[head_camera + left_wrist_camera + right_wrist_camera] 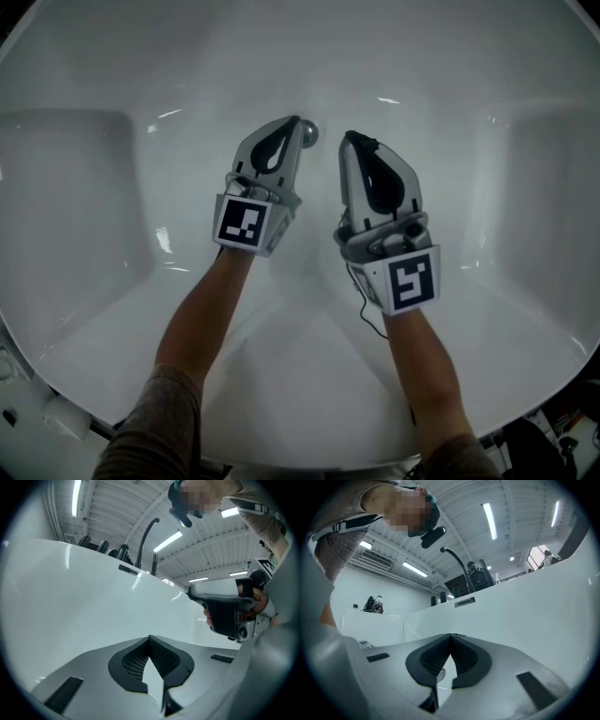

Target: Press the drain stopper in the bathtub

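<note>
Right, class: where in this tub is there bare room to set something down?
Bare tub floor lies left of the left hand-held gripper, right of the right hand-held gripper, and between the forearms. Crowded round the stopper, near both tips.

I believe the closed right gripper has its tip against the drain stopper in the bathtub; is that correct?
Not quite. It is the closed left gripper whose tip is at the drain stopper. The right gripper, also closed, is beside it and clear of the stopper. The head view shows this.
</note>
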`<state>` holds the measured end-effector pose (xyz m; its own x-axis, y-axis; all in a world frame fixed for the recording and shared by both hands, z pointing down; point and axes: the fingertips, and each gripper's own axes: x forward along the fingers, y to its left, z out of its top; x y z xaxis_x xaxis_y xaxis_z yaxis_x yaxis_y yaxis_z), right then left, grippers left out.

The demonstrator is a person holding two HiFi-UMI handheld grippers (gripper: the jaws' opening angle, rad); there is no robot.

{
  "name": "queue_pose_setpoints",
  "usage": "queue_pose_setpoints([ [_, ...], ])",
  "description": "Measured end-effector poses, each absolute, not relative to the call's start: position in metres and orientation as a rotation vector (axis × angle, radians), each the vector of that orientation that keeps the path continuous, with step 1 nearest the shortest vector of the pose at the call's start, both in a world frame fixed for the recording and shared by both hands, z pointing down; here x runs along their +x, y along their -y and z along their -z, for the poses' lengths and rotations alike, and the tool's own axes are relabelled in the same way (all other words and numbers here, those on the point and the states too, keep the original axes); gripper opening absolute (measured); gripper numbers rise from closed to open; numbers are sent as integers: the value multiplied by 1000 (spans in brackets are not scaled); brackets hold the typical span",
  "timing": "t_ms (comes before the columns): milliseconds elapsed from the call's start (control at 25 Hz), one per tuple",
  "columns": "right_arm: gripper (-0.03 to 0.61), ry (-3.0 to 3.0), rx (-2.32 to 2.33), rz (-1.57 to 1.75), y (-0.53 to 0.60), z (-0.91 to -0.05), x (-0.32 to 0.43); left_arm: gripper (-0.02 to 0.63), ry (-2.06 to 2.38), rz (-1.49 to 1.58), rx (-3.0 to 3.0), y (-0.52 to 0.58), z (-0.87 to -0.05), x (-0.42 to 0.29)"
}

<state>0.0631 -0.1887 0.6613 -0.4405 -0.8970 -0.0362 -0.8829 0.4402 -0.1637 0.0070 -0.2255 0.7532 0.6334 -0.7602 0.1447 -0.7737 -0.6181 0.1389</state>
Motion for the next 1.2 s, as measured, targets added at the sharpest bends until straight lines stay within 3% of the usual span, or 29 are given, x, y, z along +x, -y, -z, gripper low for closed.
queue_pose_setpoints([
  [800,2,-2583,-1577,280,186,-678,52,2,1109,-742,2246,242,-927,19],
  [1200,2,-2582,-1600,303,186,-687,57,2,1050,-959,2035,233,-969,16],
])
